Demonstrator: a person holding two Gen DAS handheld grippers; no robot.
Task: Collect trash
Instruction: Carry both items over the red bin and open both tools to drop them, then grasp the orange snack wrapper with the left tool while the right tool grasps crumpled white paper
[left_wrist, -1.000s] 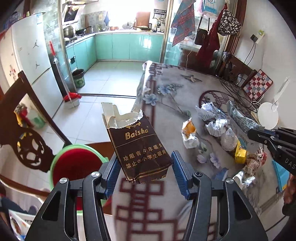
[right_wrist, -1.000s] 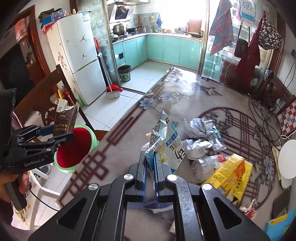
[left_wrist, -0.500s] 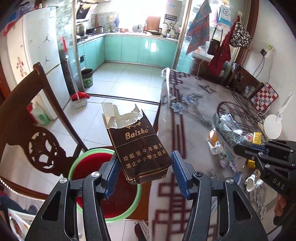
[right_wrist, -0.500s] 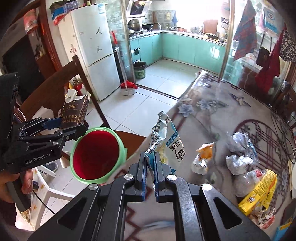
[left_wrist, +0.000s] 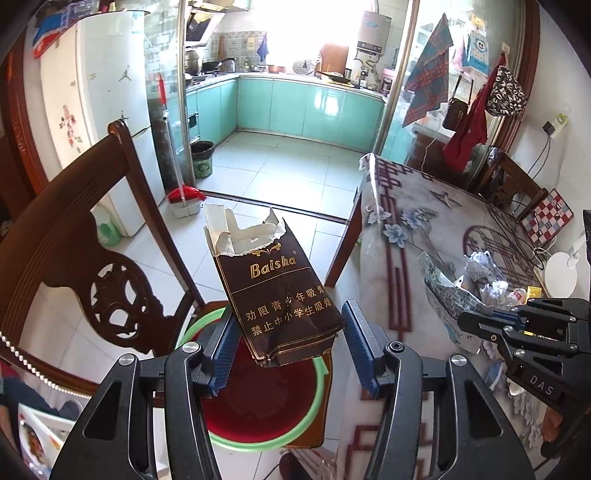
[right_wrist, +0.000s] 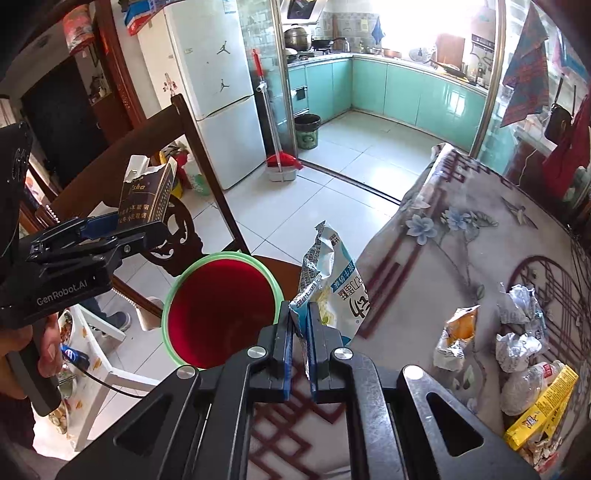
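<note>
Brown and torn at the top, the cigarette pack (left_wrist: 275, 284) sits between the blue pads of the left gripper (left_wrist: 290, 349), directly above the red bin (left_wrist: 258, 398) with the green rim that rests on the wooden chair (left_wrist: 74, 266). The jaws look spread slightly wider than the pack: the right pad stands a little clear of it, so I cannot tell whether it is truly pinched. The right gripper (right_wrist: 301, 345) is pressed together on a white and blue snack bag (right_wrist: 328, 288), held over the table edge just beside the bin.

What worries me is the bag. It is limp and wide, and it hangs nearer the table (right_wrist: 461, 236) than the bin mouth, so releasing from here could drop it onto the rim or the floor. More wrappers (right_wrist: 517, 332) lie on the table, waiting.
</note>
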